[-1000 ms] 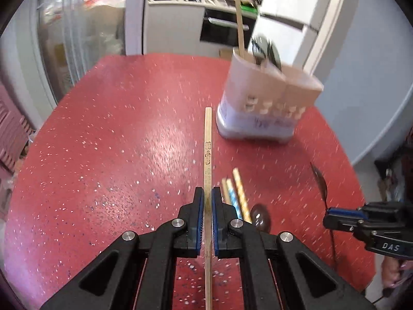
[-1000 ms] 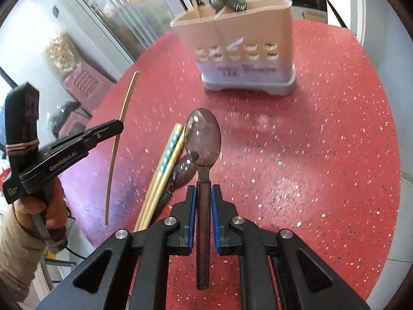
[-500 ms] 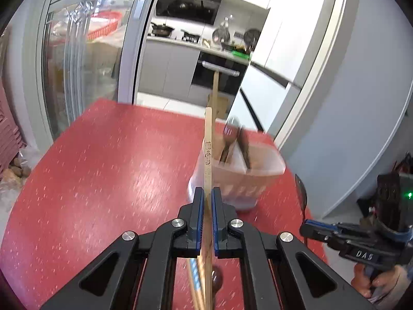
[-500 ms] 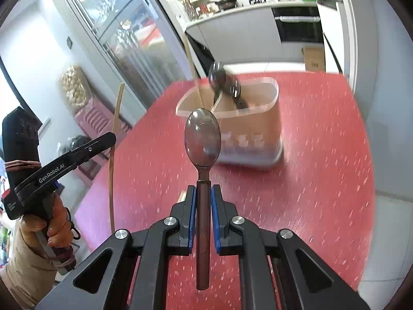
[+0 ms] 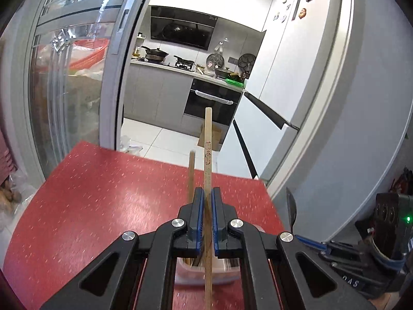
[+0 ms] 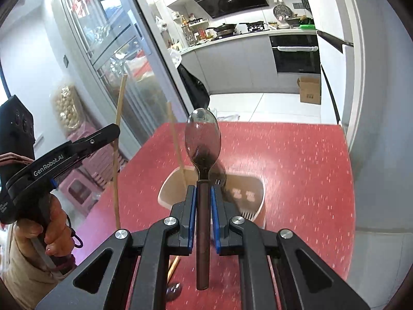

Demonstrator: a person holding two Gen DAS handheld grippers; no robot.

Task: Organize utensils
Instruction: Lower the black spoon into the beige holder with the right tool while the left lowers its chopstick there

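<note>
Wooden chopstick [image 5: 208, 139] upright; dark spoon [image 6: 203, 139] bowl-up; beige holder [image 6: 254, 193] on red table.

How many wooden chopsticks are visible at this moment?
2: one chopstick clamped in the left tongs, another chopstick standing in the holder. More may be hidden.

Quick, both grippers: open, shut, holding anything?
Left gripper: shut on the wooden chopstick.
Right gripper: shut on the dark spoon.
</note>
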